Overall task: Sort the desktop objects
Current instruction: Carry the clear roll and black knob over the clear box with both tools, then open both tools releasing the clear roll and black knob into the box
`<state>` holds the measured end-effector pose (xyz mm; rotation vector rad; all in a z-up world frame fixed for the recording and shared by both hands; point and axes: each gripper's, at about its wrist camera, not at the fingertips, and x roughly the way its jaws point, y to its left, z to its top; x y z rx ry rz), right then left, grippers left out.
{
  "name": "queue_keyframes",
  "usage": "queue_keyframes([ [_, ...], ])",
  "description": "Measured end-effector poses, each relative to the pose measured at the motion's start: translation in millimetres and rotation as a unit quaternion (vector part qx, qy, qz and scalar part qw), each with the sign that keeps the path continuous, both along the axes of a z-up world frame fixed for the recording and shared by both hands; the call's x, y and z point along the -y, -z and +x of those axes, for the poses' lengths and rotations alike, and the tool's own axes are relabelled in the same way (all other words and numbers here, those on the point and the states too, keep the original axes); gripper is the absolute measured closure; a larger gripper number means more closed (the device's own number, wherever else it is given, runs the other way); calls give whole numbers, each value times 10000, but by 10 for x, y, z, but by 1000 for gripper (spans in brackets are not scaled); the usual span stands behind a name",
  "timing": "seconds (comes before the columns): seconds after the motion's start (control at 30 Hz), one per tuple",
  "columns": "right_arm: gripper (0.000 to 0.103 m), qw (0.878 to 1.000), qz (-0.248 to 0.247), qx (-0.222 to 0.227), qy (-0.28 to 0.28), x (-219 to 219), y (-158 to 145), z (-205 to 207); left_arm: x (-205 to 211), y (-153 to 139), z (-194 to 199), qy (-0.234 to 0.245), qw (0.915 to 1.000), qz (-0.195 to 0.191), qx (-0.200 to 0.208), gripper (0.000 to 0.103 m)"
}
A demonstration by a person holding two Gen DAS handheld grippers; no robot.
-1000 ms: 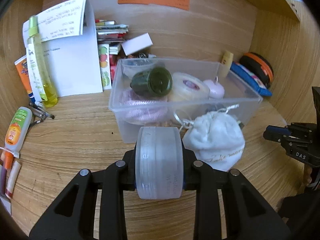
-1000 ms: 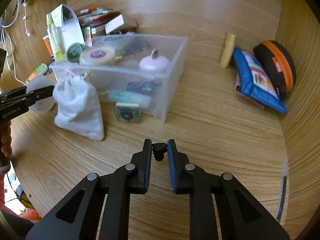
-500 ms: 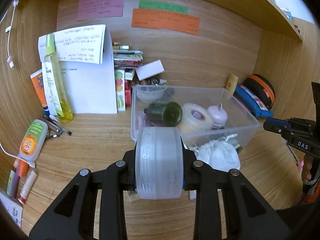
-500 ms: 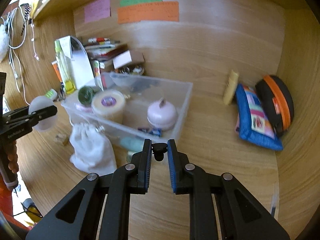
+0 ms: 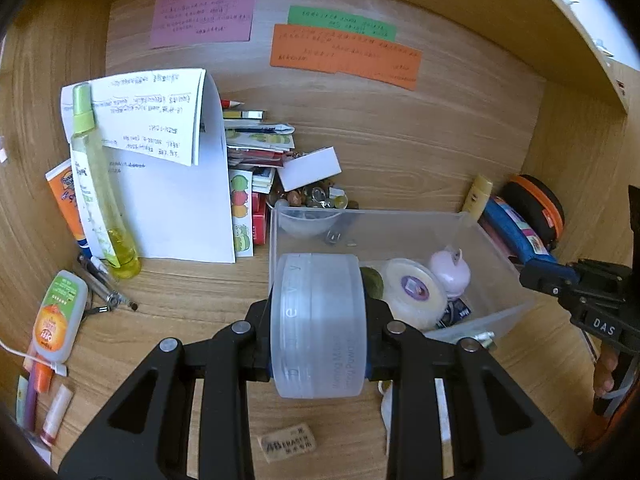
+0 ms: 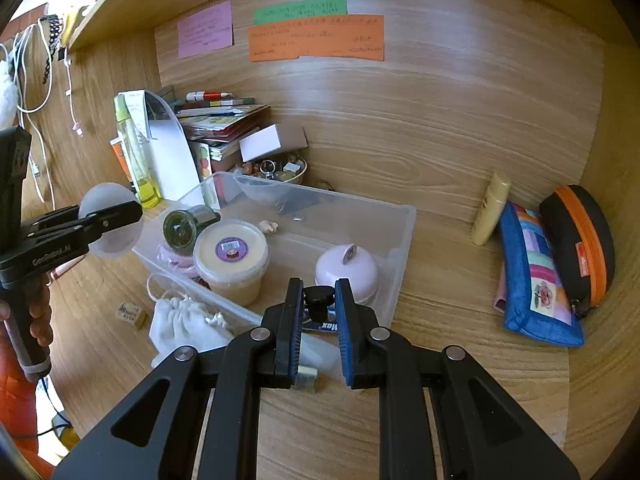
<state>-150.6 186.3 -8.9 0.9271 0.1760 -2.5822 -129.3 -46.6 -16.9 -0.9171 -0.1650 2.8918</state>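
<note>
The frosted round jar (image 5: 318, 326) was clamped edge-on between the jaws of the left gripper (image 5: 318, 344), at lower centre of the left wrist view; the pads pressed its two flat faces, which kept the curved wall free and the jar from rolling. In the right wrist view the same jar showed at middle left, clear of the desk surface and just outside the near corner of the clear plastic bin (image 6: 400, 236), judged to be on its way into that bin. The bin sat at centre frame and held a dark green bottle (image 6: 184, 230) on its side, a cream tub with a purple label (image 6: 231, 258), a pink round case (image 6: 346, 270) and a clear bowl (image 6: 266, 194) at the back. The right gripper (image 6: 318, 320) was at bottom centre with its jaws narrowed to their closest; only a small black stud of its own showed between them, and nothing was held, so it appeared to be kept in reserve. Outside the bin, a white drawstring pouch (image 6: 186, 326) lay against its near wall and an eraser (image 6: 130, 314) lay loose to the left of the pouch; both were judged unsorted. At right, a patchwork pouch (image 6: 536, 276) and an orange-trimmed case (image 6: 582, 246) leaned against the side wall.
</note>
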Motion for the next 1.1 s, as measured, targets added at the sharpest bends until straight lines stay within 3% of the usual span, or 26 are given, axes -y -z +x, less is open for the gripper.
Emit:
queue_keyframes([
  [0.5, 89, 9991, -39, 422, 77, 85, 229, -334, -87, 201, -354, 88, 9994, -51, 337, 74],
  [0.97, 89, 9993, 124, 357, 81, 152, 318, -386, -180, 303, -481, 206, 9985, -266, 422, 74],
  [1.1, 87, 9993, 147, 343, 82, 160, 321, -388, -196, 300, -480, 262, 9984, -270, 430, 67],
])
